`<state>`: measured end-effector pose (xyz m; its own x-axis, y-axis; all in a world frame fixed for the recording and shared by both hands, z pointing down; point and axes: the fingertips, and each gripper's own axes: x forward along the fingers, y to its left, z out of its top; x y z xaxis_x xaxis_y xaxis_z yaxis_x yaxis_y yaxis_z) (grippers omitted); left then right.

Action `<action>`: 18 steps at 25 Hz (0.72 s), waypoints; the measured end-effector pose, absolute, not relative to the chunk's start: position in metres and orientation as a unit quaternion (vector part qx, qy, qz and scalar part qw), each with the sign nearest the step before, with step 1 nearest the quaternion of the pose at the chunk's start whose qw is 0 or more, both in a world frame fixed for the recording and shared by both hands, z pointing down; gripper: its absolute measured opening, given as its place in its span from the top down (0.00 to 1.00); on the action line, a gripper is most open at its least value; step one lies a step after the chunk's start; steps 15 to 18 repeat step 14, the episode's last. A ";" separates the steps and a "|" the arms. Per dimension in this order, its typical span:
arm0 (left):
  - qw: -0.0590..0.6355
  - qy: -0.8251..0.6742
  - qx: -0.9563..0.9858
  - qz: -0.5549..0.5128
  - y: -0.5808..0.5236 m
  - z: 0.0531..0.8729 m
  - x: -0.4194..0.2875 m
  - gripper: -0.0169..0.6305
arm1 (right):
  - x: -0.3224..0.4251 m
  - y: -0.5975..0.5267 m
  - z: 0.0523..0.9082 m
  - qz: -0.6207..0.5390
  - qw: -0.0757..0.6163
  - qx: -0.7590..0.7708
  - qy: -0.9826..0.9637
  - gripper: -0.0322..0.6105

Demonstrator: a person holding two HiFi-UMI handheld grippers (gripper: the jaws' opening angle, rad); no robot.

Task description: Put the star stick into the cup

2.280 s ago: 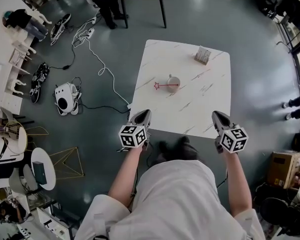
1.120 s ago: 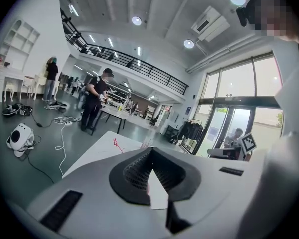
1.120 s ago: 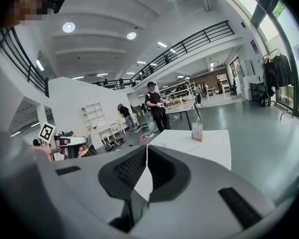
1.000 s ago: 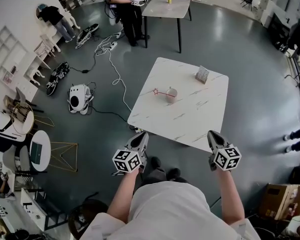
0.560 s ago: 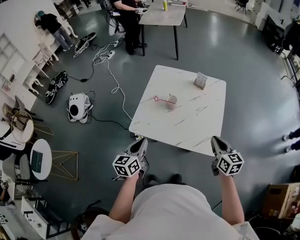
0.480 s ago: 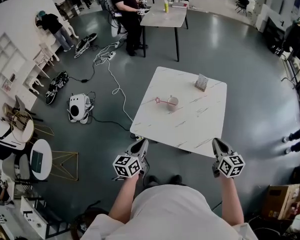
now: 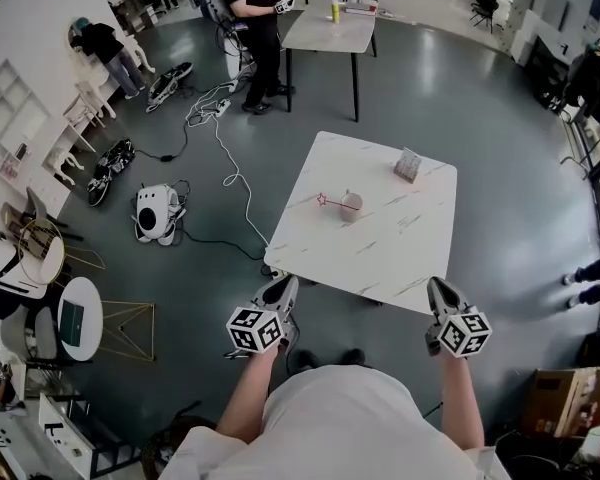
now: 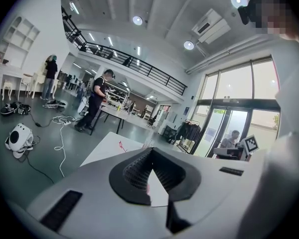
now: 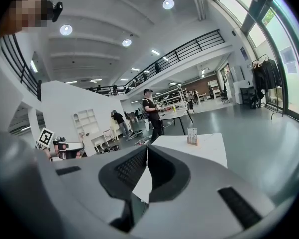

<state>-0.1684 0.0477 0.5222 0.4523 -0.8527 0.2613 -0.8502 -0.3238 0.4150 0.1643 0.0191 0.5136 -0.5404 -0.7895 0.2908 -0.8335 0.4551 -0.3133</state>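
Note:
A small pale cup (image 7: pixel 351 205) stands near the middle of the white marble table (image 7: pixel 380 243). The red star stick (image 7: pixel 328 200) sits in it and leans out to the left, star end over the tabletop. Both grippers hang short of the table's near edge, well apart from the cup. My left gripper (image 7: pixel 284 284) is shut and empty, and so is my right gripper (image 7: pixel 437 286). In the left gripper view the jaws meet at their tips (image 8: pixel 150 151), with the red star stick (image 8: pixel 122 146) far ahead. The right gripper (image 9: pixel 146 148) also shows closed jaws.
A small card holder (image 7: pixel 408 165) stands at the table's far right. A person (image 7: pixel 252 8) works at another table (image 7: pixel 330 30) behind. Cables (image 7: pixel 220 133) and a white device (image 7: pixel 153 214) lie on the floor at left. A cardboard box (image 7: pixel 570 400) sits lower right.
The view has pulled back from the table, which now looks smaller and farther off. Both grippers stay shut and empty in front of me. Cup and stick have not moved.

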 end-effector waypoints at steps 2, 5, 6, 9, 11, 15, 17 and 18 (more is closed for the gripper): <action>0.255 -0.523 0.813 -0.002 0.047 0.523 -0.172 0.95 | 0.160 0.018 0.512 0.213 0.050 0.476 -0.852 0.91; 0.256 -0.524 0.813 -0.003 0.044 0.523 -0.177 0.95 | 0.154 0.014 0.510 0.211 0.049 0.475 -0.853 0.91; 0.256 -0.524 0.813 -0.004 0.043 0.523 -0.178 0.95 | 0.153 0.012 0.510 0.210 0.048 0.475 -0.853 0.91; 0.259 -0.523 0.812 -0.004 0.042 0.525 -0.180 0.95 | 0.150 0.010 0.511 0.210 0.049 0.475 -0.853 0.91; 0.260 -0.522 0.812 -0.002 0.043 0.527 -0.182 0.95 | 0.146 0.010 0.511 0.210 0.049 0.474 -0.854 0.91; 0.261 -0.521 0.812 0.000 0.045 0.527 -0.185 0.95 | 0.141 0.010 0.509 0.209 0.048 0.472 -0.855 0.91; 0.261 -0.521 0.812 0.000 0.045 0.527 -0.185 0.95 | 0.141 0.010 0.509 0.209 0.048 0.472 -0.855 0.91; 0.261 -0.521 0.812 0.000 0.045 0.527 -0.185 0.95 | 0.141 0.010 0.509 0.209 0.048 0.472 -0.855 0.91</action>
